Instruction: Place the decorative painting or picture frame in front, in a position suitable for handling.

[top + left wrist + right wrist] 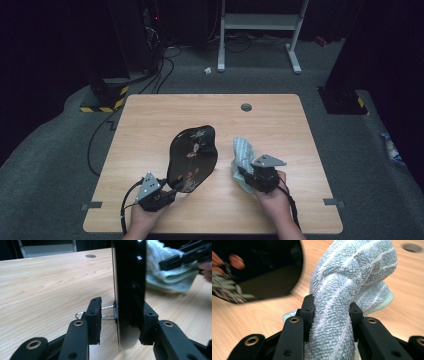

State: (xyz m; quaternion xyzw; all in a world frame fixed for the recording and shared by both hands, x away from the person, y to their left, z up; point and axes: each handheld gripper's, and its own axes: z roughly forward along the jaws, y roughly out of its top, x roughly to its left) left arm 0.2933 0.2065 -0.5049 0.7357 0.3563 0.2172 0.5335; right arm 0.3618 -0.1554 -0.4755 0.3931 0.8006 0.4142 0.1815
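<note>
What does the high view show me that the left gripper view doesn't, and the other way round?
High view: the tray's flower-painted face, and a white stand on the floor behind the table.

Left gripper view: the tray edge-on between the left hand-held gripper's jaws, with a gap and a metal wire between one pad and the tray.

Shared: the tray, the blue-green cloth clamped in the right hand-held gripper, and the table's round hole.

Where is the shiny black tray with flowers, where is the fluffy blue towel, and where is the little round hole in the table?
Shiny black flowered tray (192, 157): high view, middle of its painted face.
Fluffy pale blue towel (347, 275): right gripper view, bunched upper fold.
Small round table hole (246, 107): high view, its centre.
</note>
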